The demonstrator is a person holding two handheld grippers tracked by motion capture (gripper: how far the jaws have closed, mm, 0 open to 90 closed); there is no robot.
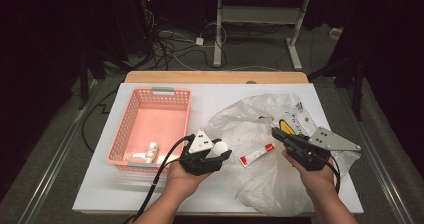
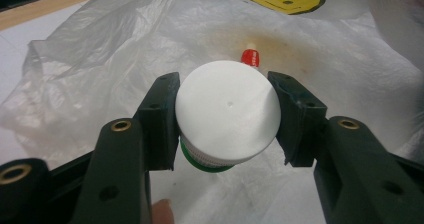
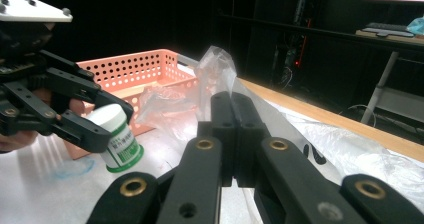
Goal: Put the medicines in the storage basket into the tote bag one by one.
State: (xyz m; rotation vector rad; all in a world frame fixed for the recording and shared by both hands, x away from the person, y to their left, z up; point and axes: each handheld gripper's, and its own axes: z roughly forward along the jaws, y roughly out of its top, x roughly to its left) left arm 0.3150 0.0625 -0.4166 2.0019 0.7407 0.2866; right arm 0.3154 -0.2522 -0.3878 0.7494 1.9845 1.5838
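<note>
- The left gripper (image 1: pixel 216 153) clamps a small white-capped bottle (image 2: pixel 227 116) by its sides, just right of the pink basket (image 1: pixel 131 129).
- The right gripper (image 3: pixel 233 134) pinches a fold of the plastic bag (image 3: pixel 216 66).
- The bottle looks light, rigid and smooth; a grip below the cap seems safest.
</note>
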